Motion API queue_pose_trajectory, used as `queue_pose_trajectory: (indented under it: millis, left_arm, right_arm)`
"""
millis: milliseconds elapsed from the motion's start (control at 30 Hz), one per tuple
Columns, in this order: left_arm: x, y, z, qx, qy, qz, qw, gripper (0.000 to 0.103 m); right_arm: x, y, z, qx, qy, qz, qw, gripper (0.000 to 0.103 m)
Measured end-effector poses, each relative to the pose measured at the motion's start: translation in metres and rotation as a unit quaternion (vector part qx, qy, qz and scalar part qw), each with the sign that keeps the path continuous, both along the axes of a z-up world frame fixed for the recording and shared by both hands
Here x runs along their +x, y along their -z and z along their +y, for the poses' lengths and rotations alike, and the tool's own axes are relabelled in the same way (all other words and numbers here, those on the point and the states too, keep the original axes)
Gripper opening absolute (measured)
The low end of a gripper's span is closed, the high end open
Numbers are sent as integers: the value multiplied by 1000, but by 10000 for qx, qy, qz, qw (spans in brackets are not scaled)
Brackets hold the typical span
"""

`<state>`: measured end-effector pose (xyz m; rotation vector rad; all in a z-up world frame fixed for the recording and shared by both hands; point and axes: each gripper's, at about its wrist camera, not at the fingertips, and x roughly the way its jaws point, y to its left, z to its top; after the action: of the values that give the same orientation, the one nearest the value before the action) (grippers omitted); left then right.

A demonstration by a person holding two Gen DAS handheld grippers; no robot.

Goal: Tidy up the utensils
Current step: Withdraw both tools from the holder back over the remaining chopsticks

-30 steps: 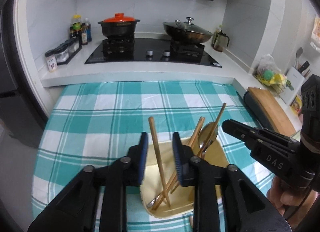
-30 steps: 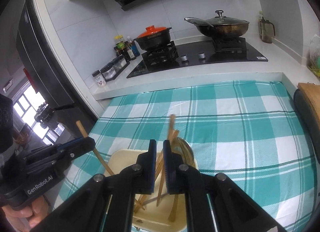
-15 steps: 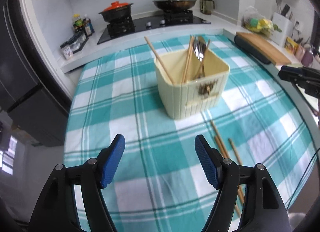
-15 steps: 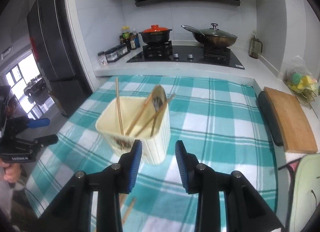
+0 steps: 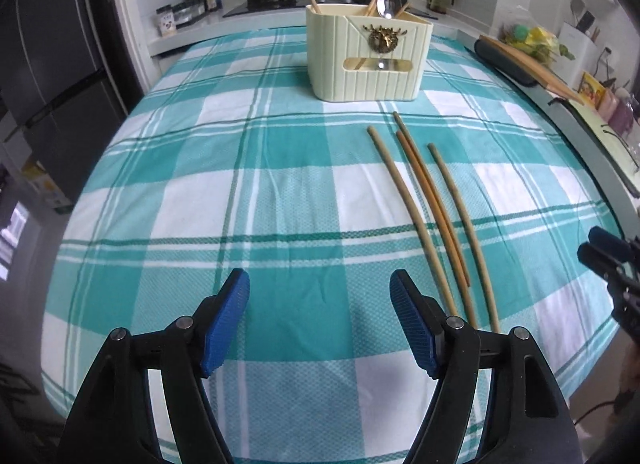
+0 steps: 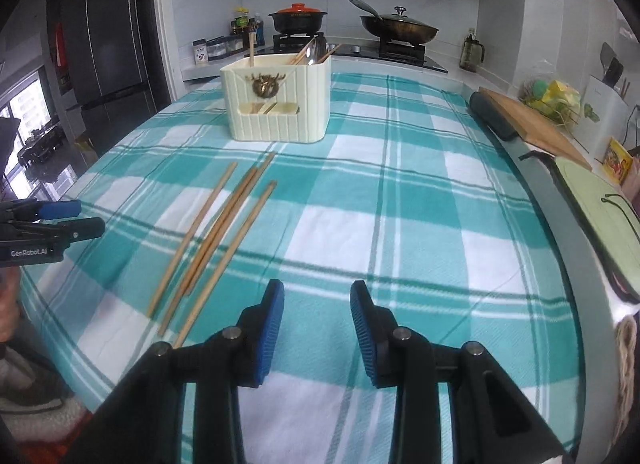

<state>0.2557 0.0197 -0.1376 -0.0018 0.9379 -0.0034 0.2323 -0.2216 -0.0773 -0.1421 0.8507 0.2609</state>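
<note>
Four loose wooden chopsticks (image 5: pixel 430 208) lie right of the gaping, empty left tool (image 5: pixel 320 322) — the right tool (image 6: pixel 317 328) likewise gapes empty, lower centre.

Right tongs (image 6: pixel 317 324) agape; chopsticks (image 6: pixel 216 236) left

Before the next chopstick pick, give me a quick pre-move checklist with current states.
1. Left gripper open and holding nothing: ok.
2. Right gripper open and holding nothing: ok.
3. Four loose chopsticks flat on the checked tablecloth, nothing on top of them: ok.
4. Chopsticks apart enough for a one-stick grasp: not ok, the middle two lie against each other.
5. Cream utensil holder upright: ok.
6. Room left inside the holder: cannot tell, only the tops of chopsticks and a spoon show.
</note>
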Motion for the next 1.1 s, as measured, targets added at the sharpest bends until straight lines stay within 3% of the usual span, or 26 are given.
queue_pose_trajectory:
  millis: [367, 1100]
  left_arm:
    - [-12, 6, -2, 2, -135, -51, 9999, 76]
    - [-11, 28, 2, -127, -308, 172, 9993, 77]
  right_arm:
    - [-27, 19, 11, 115, 180, 37, 9998, 35]
    - [-21, 46, 20, 113, 182, 422, 9989, 35]
